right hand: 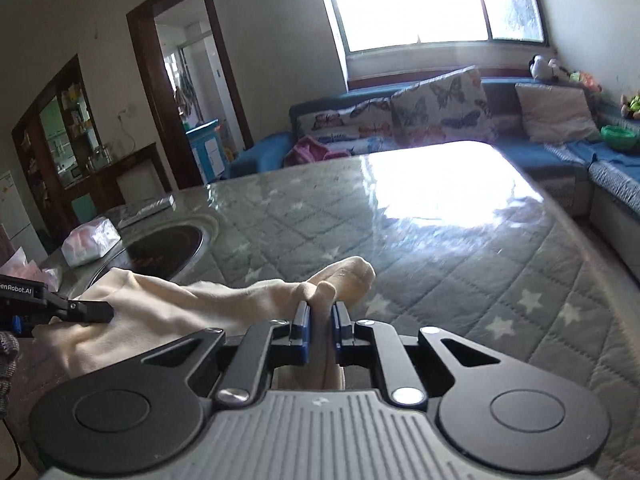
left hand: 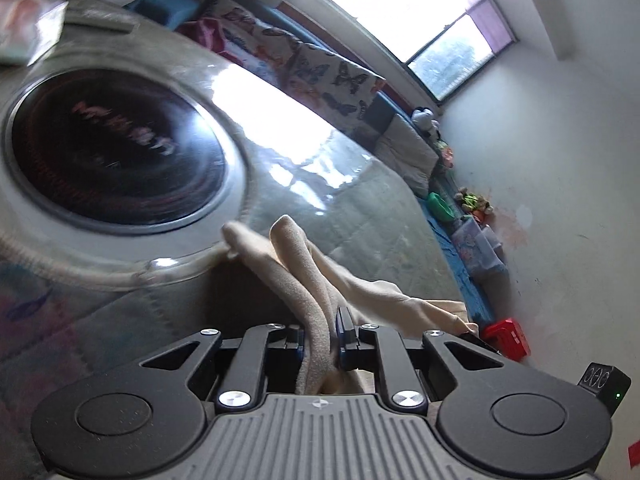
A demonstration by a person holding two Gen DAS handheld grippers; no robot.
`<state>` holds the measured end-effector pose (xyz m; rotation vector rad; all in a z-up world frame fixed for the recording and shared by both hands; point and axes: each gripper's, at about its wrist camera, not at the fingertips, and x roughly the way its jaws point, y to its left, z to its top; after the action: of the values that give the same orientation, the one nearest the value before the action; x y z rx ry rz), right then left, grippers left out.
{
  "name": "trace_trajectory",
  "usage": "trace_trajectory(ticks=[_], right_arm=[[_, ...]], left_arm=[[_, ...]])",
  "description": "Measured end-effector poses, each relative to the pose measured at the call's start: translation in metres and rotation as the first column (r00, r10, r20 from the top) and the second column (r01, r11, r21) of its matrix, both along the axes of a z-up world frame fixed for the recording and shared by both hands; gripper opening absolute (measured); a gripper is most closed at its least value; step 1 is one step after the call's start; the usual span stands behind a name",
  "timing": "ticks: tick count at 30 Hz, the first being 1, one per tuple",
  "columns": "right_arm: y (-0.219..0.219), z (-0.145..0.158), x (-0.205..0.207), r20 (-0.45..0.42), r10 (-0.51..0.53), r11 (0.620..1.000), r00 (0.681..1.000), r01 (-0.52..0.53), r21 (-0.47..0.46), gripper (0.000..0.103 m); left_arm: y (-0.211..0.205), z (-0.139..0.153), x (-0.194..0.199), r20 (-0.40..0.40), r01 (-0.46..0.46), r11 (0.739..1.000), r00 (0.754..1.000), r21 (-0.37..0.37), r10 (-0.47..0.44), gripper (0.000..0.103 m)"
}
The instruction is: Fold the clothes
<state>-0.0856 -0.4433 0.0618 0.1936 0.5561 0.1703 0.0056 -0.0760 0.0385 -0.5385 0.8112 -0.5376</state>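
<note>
Cream fleece garment (left hand: 304, 280) fills the middle of the left wrist view; we see a fold of it pinched in the left gripper (left hand: 325, 330), fingers (left hand: 345, 330) nearly closed on the cloth. Loose ends stick up past the fingertips, the rest trails off to the right. Behind it we have the tabletop (left hand: 380, 216) with a grey quilted cover under a glossy sheet, and a round black cooktop (left hand: 116, 148) set into it, blurred. Butterfly-print cushion (left hand: 316, 68) on the blue sofa (left hand: 476, 292) beyond, a red box (left hand: 506, 338) at lower right.

Right wrist view: the right gripper (right hand: 320, 318) has its fingers (right hand: 300, 322) clamped almost together on another bunch of the same garment (right hand: 168, 308), a cream tip poking out ahead. The cloth runs left to the left gripper (right hand: 86, 311), which grips it there, so we have it held up between both tools over the tabletop (right hand: 400, 232) near edge. A tissue pack (right hand: 90, 242) sits left of the cooktop (right hand: 166, 246). Window (right hand: 424, 0) glare on the cover.
</note>
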Motion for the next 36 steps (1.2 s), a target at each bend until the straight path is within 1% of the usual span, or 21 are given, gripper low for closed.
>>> trace_trajectory(ticks=[2, 3, 4, 7, 9, 13, 14, 15, 16, 17, 18, 22, 24, 25, 26, 27, 29, 32, 36], right_arm=[[-0.007, 0.009, -0.005, 0.024, -0.021, 1.000, 0.999, 0.022, -0.016, 0.006], [-0.014, 0.015, -0.008, 0.041, -0.044, 0.999, 0.998, 0.046, -0.030, 0.001], [-0.022, 0.021, -0.010, 0.056, -0.067, 0.997, 0.996, 0.069, -0.041, 0.001], [-0.048, 0.031, -0.013, 0.049, -0.128, 0.991, 0.991, 0.130, -0.027, 0.001], [-0.066, 0.030, -0.015, 0.026, -0.143, 0.990, 0.989, 0.142, 0.021, 0.003], [-0.070, 0.011, -0.017, -0.038, -0.123, 0.992, 0.992, 0.124, 0.010, 0.008], [-0.069, 0.005, -0.016, -0.055, -0.116, 0.993, 0.992, 0.117, 0.011, 0.013], [-0.067, -0.001, -0.015, -0.065, -0.124, 0.992, 0.990, 0.125, 0.011, 0.022], [-0.067, -0.007, -0.013, -0.075, -0.131, 0.991, 0.989, 0.133, 0.017, 0.027], [-0.066, -0.013, -0.012, -0.085, -0.138, 0.990, 0.987, 0.140, 0.023, 0.034], [-0.066, -0.018, -0.010, -0.095, -0.145, 0.989, 0.985, 0.148, 0.030, 0.036], [-0.066, -0.034, 0.001, -0.131, -0.158, 0.984, 0.979, 0.167, 0.060, 0.036], [-0.064, -0.038, 0.003, -0.124, -0.156, 0.985, 0.980, 0.164, 0.059, 0.033], [-0.062, -0.039, 0.004, -0.119, -0.152, 0.985, 0.981, 0.160, 0.062, 0.027], [-0.061, -0.040, 0.005, -0.115, -0.141, 0.986, 0.983, 0.150, 0.074, 0.013], [-0.060, -0.040, 0.006, -0.110, -0.132, 0.987, 0.985, 0.141, 0.083, 0.011], [-0.058, -0.034, 0.001, -0.076, -0.140, 0.987, 0.987, 0.145, 0.070, 0.009], [-0.059, -0.019, -0.006, -0.019, -0.159, 0.986, 0.987, 0.160, 0.048, 0.009], [-0.074, 0.004, -0.013, 0.033, -0.196, 0.981, 0.980, 0.196, 0.001, 0.009]], left_arm=[[-0.016, 0.006, 0.006, 0.021, 0.027, 1.000, 0.999, 0.000, -0.027, 0.015], [-0.025, 0.009, 0.009, 0.031, 0.040, 0.999, 0.999, -0.001, -0.040, 0.015], [-0.033, 0.012, 0.012, 0.041, 0.053, 0.999, 0.998, -0.001, -0.053, 0.015], [-0.054, 0.016, 0.019, 0.053, 0.083, 0.997, 0.995, -0.001, -0.083, 0.015], [-0.066, 0.017, 0.022, 0.053, 0.100, 0.995, 0.994, -0.002, -0.099, 0.015], [-0.070, 0.011, 0.021, 0.038, 0.109, 0.994, 0.993, 0.019, -0.109, 0.015], [-0.068, 0.009, 0.021, 0.031, 0.104, 0.994, 0.994, 0.024, -0.104, 0.015], [-0.067, 0.007, 0.021, 0.024, 0.099, 0.995, 0.995, 0.029, -0.100, 0.015], [-0.064, 0.007, 0.024, 0.018, 0.094, 0.995, 0.995, 0.032, -0.094, 0.015], [-0.062, 0.006, 0.024, 0.015, 0.092, 0.995, 0.996, 0.037, -0.092, 0.015], [-0.061, 0.004, 0.025, 0.012, 0.090, 0.995, 0.996, 0.042, -0.091, 0.015], [-0.058, -0.002, 0.026, 0.004, 0.087, 0.994, 0.996, 0.066, -0.087, 0.015], [-0.059, -0.004, 0.026, 0.008, 0.088, 0.993, 0.996, 0.084, -0.089, 0.015], [-0.060, -0.004, 0.026, 0.007, 0.090, 0.992, 0.996, 0.088, -0.091, 0.015], [-0.061, -0.005, 0.026, 0.005, 0.092, 0.992, 0.996, 0.090, -0.093, 0.015], [-0.062, -0.004, 0.026, 0.006, 0.095, 0.991, 0.995, 0.089, -0.096, 0.015], [-0.066, 0.000, 0.025, 0.015, 0.106, 0.991, 0.994, 0.083, -0.108, 0.015], [-0.078, 0.008, 0.026, 0.026, 0.141, 0.989, 0.989, 0.051, -0.142, 0.015], [-0.108, 0.019, 0.031, 0.054, 0.192, 0.981, 0.980, 0.023, -0.193, 0.014]])
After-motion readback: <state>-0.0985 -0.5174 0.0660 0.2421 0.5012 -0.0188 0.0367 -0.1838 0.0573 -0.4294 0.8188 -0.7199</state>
